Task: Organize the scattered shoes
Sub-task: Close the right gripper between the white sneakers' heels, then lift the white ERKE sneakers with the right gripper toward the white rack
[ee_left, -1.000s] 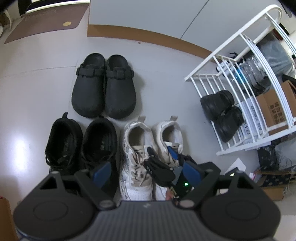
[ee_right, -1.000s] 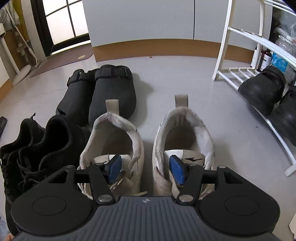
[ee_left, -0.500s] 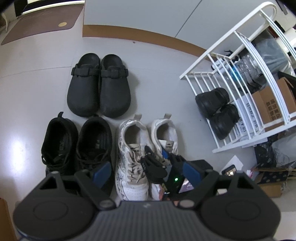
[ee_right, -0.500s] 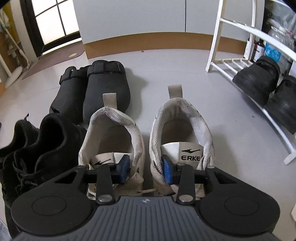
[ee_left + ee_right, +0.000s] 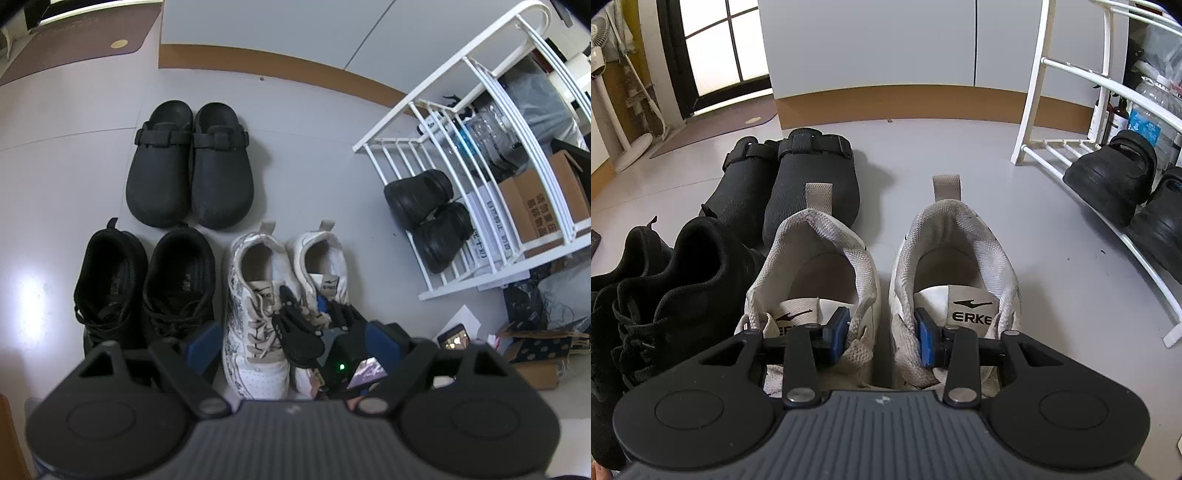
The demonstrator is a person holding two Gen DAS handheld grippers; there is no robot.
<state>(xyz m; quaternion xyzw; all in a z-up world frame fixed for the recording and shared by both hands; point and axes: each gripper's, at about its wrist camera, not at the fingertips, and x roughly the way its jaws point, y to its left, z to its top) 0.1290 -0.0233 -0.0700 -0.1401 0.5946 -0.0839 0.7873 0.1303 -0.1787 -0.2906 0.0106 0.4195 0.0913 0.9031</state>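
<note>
right wrist view: my right gripper [image 5: 882, 334] pinches the inner collars of both white sneakers [image 5: 955, 266]; soft, light fabric, grip there

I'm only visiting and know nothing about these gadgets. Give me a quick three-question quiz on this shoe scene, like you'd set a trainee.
1. How many pairs of shoes stand on the floor, not on the white rack?
2. True or false: the left gripper holds a shoe.
3. The right gripper has one finger inside each shoe of which pair? A) black clogs B) white sneakers C) black lace-ups

Key: 1. three; 2. false, it is open and holds nothing; 3. B
</note>
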